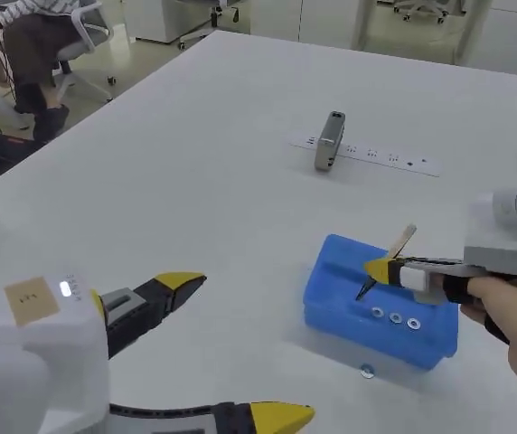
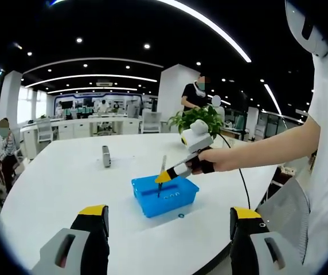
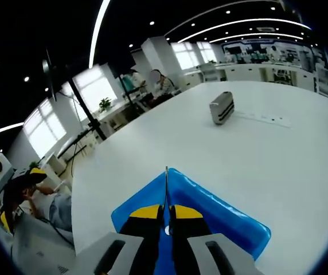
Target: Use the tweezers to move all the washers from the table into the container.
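— What's at the bottom?
— The left claw (image 2: 168, 211), its yellow-tipped jaws spread wide over the white bench (image 2: 55, 183).
— And ahead?
— A blue container (image 2: 152, 207) with small washers (image 2: 173, 196) inside. A loose washer (image 2: 180, 216) lies on the bench just beside it. The right claw (image 2: 165, 175) pinches the tweezers (image 2: 163, 162), tips down in the container.

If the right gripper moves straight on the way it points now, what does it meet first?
Probably the inside floor of the blue container: the right gripper is shut on the tweezers, whose tips point down into it. How near they are is unclear.
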`<state>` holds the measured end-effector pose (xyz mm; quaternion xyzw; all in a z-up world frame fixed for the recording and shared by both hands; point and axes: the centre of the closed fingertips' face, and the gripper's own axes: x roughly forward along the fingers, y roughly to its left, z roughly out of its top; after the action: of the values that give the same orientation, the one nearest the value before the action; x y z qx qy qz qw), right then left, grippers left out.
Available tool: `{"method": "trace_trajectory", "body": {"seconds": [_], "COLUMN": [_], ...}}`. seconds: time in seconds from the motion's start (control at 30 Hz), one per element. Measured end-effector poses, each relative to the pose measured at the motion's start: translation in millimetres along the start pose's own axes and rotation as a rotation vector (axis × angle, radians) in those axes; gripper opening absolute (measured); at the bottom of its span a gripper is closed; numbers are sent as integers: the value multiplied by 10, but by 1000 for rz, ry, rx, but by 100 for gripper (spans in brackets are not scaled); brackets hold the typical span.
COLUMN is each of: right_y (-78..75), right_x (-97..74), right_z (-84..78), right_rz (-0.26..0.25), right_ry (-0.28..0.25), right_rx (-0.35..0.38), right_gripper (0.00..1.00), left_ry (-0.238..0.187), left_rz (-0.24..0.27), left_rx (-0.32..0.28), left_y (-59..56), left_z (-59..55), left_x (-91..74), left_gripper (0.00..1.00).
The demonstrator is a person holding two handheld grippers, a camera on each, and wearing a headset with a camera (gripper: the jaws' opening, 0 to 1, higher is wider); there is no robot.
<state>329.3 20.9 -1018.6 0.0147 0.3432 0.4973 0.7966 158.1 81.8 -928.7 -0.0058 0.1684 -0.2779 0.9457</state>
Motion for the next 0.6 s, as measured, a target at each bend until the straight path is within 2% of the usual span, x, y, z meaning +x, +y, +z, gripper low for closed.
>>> {"method": "trace_trajectory", "body": {"seconds": [0.13,0.47,0.6], "right_y": [9,43,58], "right_x": [16,58,73], "right_z": [-22,-81,-105], "right_rz": [1,-7,-1], "right_ry": [8,50,62], "right_rx": [-24,-163,-185], "right_gripper": [3,3,3], "left_ry": [2,-1,-2], "left_rz": [3,8,7], "left_rx": [1,-2,-4], "left_y": [7,16,13], "left_z": [-6,-7,-10], "left_x": [-5,-18,-16], "left_gripper": [89,89,89]}}
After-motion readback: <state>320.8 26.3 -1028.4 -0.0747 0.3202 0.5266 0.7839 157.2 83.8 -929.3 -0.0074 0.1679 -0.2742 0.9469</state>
